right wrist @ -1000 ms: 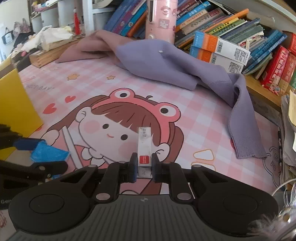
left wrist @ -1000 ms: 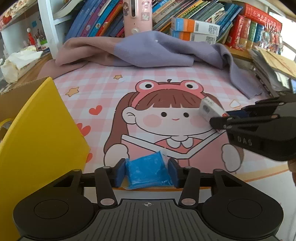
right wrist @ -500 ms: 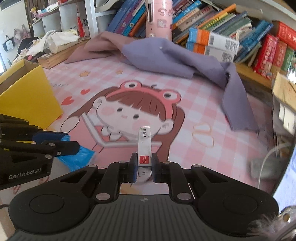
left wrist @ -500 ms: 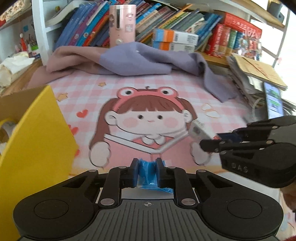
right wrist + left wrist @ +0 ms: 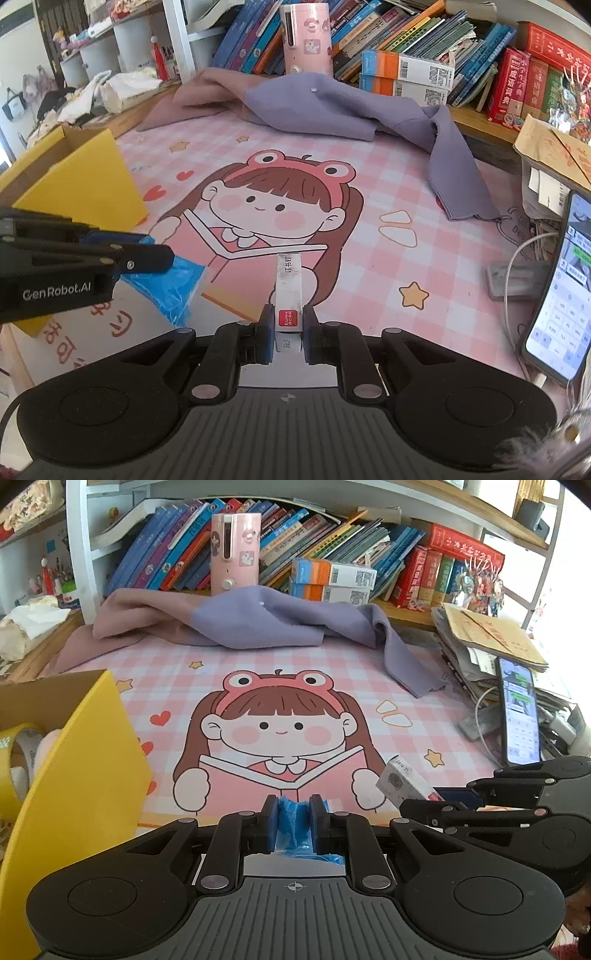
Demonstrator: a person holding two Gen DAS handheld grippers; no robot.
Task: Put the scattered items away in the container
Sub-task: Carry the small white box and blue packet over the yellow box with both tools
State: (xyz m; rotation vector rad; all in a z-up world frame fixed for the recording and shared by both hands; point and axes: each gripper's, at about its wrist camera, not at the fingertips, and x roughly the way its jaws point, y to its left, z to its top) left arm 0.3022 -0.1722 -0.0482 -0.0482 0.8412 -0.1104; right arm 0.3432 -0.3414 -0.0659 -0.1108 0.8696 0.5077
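Bookshelf-backed tabletop (image 5: pixel 369 657), pink mat | my left gripper (image 5: pixel 293 821) pinched blue packet (image 5: pixel 293 818); right gripper (image 5: pixel 288 325) pinched small white box (image 5: pixel 289 291) | yellow container (image 5: pixel 85 775) at left | best carry both clear over its rim before letting go.

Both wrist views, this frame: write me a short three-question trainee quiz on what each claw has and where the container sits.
1. True or false: the left claw is shut on a blue plastic packet.
2. What is clamped in the right claw? A) a phone B) a small white box with a red label C) a roll of tape
3. Fill in: in the left wrist view, the yellow box stands to the ____ of the claw.

Key
1. True; the packet is squeezed between the pads.
2. B, the small white box; the phone lies propped at the mat's right edge.
3. Left; a tape roll already sits inside.
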